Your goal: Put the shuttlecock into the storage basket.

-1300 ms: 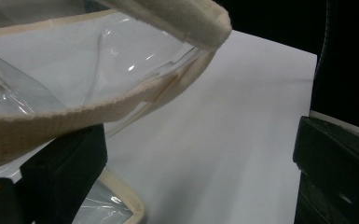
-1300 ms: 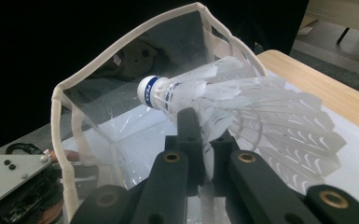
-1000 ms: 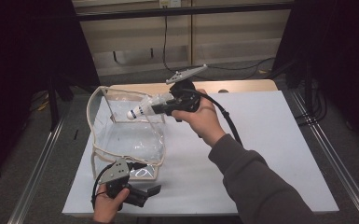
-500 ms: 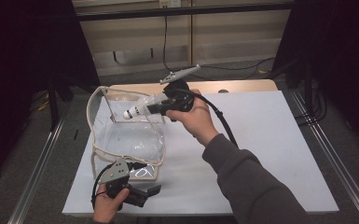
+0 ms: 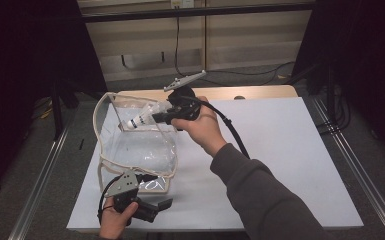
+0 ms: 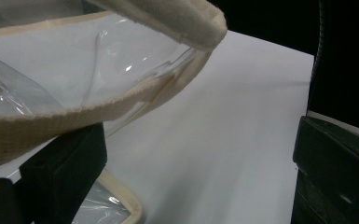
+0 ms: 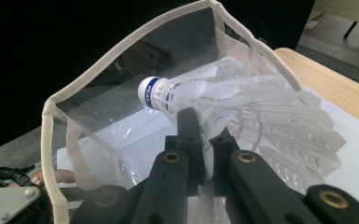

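A clear plastic bag [image 5: 130, 150] with beige trim stands open on the left of the white table [image 5: 290, 150]. My right gripper [image 5: 162, 117] is shut on the feather skirt of a white shuttlecock [image 5: 141, 121], held tilted over the bag's far right rim with the cork pointing left into the mouth. In the right gripper view the shuttlecock [image 7: 242, 107] lies between my right gripper's [image 7: 203, 126] jaws, with the bag's rim [image 7: 121, 51] beyond. My left gripper [image 5: 155, 207] rests by the bag's near corner. Its jaws stand wide apart, and the beige strap [image 6: 121, 105] crosses its left jaw.
A wooden tabletop edge [image 5: 260, 92] runs behind the white surface. The right gripper's black cable [image 5: 232, 132] trails over the table. Metal rails [image 5: 350, 165] flank both sides. The right half of the white surface is bare.
The right gripper has shifted a little to the left with the shuttlecock, further over the bag's mouth. The left gripper has not moved.
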Available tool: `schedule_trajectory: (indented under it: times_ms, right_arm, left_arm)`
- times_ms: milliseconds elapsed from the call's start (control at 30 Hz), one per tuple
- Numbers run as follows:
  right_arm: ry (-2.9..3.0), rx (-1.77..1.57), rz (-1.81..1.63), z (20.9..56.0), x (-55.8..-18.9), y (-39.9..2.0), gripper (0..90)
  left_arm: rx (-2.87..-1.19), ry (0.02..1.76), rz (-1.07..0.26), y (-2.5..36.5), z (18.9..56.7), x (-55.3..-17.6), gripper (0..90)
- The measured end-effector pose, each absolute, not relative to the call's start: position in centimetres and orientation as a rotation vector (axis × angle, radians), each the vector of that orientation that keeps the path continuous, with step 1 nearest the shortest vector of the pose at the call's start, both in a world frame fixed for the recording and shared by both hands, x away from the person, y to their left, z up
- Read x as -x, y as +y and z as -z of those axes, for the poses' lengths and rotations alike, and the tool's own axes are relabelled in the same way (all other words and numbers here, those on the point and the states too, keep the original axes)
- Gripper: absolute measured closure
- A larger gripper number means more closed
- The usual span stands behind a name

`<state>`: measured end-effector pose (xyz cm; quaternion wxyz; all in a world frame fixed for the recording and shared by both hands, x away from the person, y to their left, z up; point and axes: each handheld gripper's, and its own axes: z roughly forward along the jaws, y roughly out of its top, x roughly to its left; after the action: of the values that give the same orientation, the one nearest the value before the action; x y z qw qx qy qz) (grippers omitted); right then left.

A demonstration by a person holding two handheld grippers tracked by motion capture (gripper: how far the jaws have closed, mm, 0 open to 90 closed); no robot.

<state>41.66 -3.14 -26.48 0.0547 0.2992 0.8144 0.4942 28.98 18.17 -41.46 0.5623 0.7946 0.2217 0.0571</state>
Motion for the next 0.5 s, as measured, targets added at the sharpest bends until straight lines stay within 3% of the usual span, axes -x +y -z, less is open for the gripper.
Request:
schedule_trajectory:
  times_ms: [500]
  right_arm:
    - [2.495, -0.886, -1.510, 26.2, -41.4, -1.4, 87.5]
  left_arm:
    - [-1.867, 0.520, -0.131, 18.2, 41.5, -29.0, 2.9]
